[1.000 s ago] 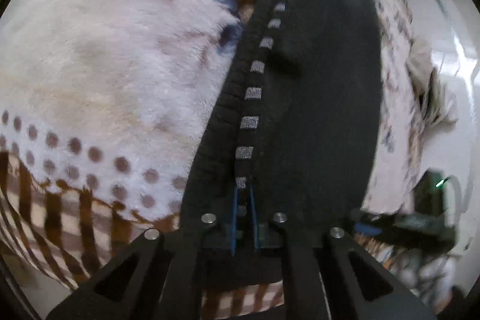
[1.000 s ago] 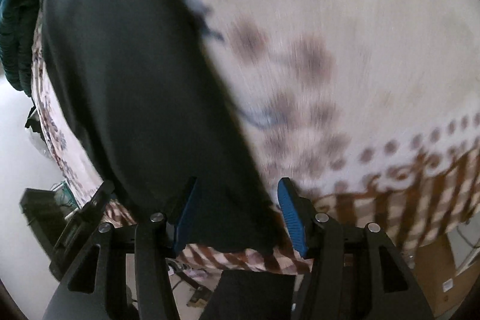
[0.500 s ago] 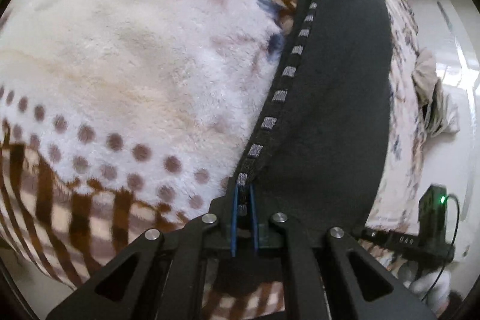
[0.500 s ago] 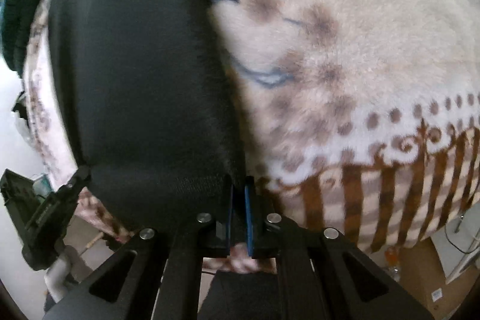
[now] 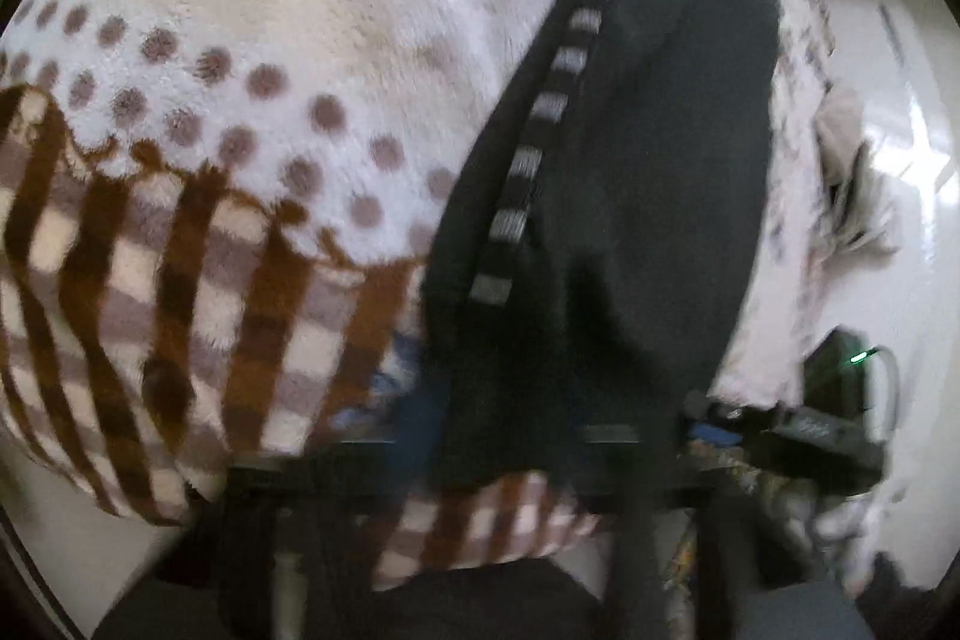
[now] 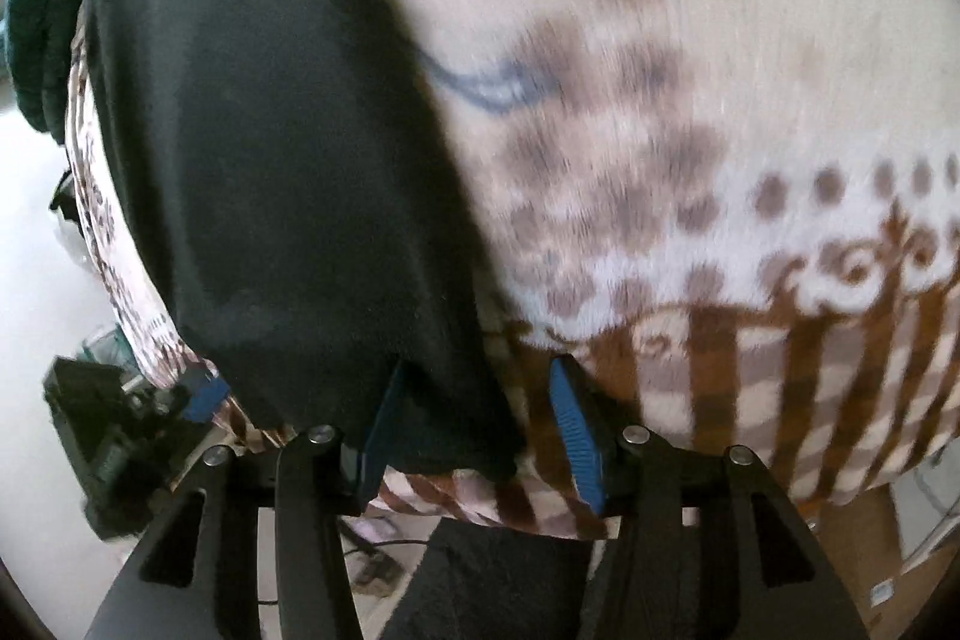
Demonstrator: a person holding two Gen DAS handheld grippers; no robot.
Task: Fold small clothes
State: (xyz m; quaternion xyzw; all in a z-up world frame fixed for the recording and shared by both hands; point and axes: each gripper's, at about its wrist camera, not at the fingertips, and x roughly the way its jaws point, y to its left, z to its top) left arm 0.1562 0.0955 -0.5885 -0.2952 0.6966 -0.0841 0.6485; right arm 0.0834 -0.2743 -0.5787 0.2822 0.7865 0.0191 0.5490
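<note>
The black knit garment (image 6: 258, 148) lies on the fleece blanket (image 6: 750, 40). In the right wrist view it fills the left and centre of the frame. In the left wrist view it occupies centre and right, with a grey dashed stripe (image 5: 540, 142) running from the upper centre down to mid-frame.

Right gripper (image 6: 474, 436): jaws have just been opening and now stand apart. The near edge of the garment lies between the blue pads (image 6: 573, 430), close to the left one; neither pad presses on it. The cloth is released on this side.

Left gripper (image 5: 432, 436): the lower frame is heavily blurred and the fingers cannot be resolved. By the readings the jaws are together; what they hold, if anything, cannot be confirmed here.

Handling characteristics (judged):
- Light, soft and limp. It will sag and crease wherever it is unsupported.
- The knit surface should grip the ribbed pads well, so slip is unlikely.
- The fleece pile may drag on the cloth. Lift before shifting it sideways.

Recommended hold: pinch at a hem or corner at the near edge, through all layers, one gripper at each end. The striped seam is probably thicker and gives a firmer purchase.
</note>
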